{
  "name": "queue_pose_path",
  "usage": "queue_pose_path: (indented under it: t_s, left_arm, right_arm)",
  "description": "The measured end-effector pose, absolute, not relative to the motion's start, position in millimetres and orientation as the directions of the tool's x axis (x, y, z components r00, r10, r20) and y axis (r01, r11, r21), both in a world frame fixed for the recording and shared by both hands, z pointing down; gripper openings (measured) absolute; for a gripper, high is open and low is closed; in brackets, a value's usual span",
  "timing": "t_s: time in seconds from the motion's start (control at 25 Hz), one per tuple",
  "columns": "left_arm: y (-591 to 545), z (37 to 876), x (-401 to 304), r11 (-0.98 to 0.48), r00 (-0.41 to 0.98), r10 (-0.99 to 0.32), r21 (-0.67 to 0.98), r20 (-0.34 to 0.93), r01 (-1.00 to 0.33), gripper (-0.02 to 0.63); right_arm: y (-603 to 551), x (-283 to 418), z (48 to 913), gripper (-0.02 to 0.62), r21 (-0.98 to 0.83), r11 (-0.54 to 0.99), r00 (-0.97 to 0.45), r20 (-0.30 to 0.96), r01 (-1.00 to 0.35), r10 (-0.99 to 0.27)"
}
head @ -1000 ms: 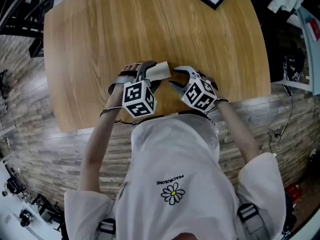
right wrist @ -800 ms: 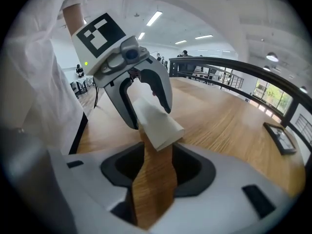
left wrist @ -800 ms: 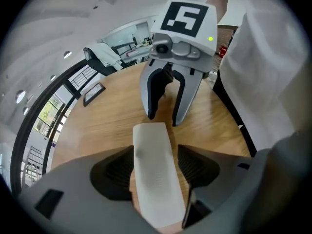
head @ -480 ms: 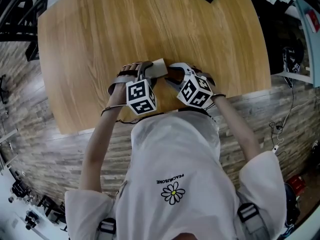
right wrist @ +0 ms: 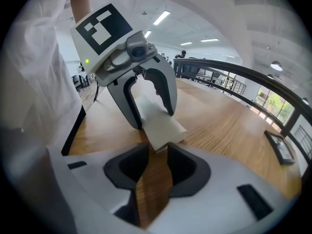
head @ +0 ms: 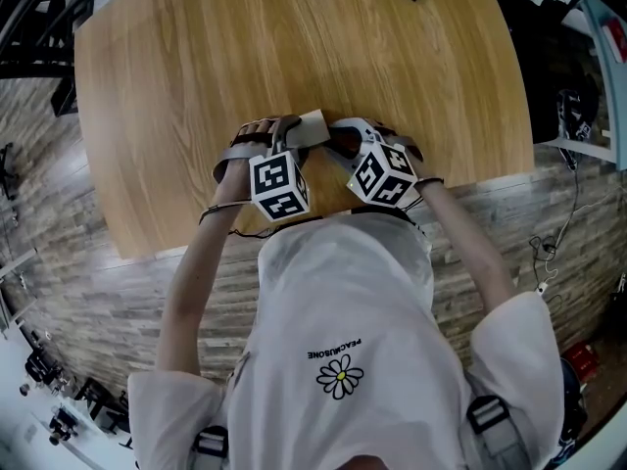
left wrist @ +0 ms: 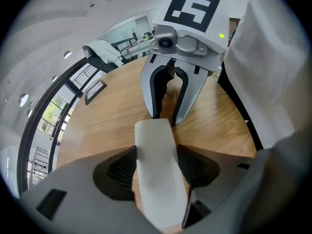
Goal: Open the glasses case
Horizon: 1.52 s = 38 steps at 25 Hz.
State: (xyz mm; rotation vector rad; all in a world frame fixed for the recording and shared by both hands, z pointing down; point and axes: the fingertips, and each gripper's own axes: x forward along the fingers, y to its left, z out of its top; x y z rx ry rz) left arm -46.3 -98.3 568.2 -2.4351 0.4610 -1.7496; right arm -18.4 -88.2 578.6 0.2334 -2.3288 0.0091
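Cream glasses case (left wrist: pixel 156 179) sits clenched between the left claw's (left wrist: pixel 157 165) pads, steadied over the wooden surface (head: pixel 294 47) — the right claw (right wrist: pixel 155 172), jaws just closing at its free end, isn't yet gripping, poised to pry.

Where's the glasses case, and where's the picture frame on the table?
glasses case (left wrist: pixel 160 174): left gripper view, middle of its pale top.
picture frame (right wrist: pixel 279 147): right gripper view, middle of the frame.

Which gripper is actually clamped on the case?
The left gripper: its pads squeeze the pale grey oblong glasses case. The right gripper, jaws just closing, has only the case's end at its tips.
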Motion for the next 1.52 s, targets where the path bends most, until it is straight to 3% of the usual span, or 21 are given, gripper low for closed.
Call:
queue_pose_path:
  t_s: [0.76, 1.52]
  left_arm:
    - [-100.7, 566.8, -48.0, -0.961, 0.313, -0.237, -0.176, 0.920, -0.212, 0.267]
    - [-104.5, 560.5, -50.8, -0.976, 0.410, -0.024, 0.067, 0.912, -0.207, 0.262]
  right_arm:
    - [-90.6, -18.2, 580.0, 0.092, 0.182, 0.965, -0.665, 0.699, -0.187, -0.261]
    - [-92.8, -20.4, 572.1, 0.088, 0.158, 0.967, -0.684, 0.684, -0.201, -0.254]
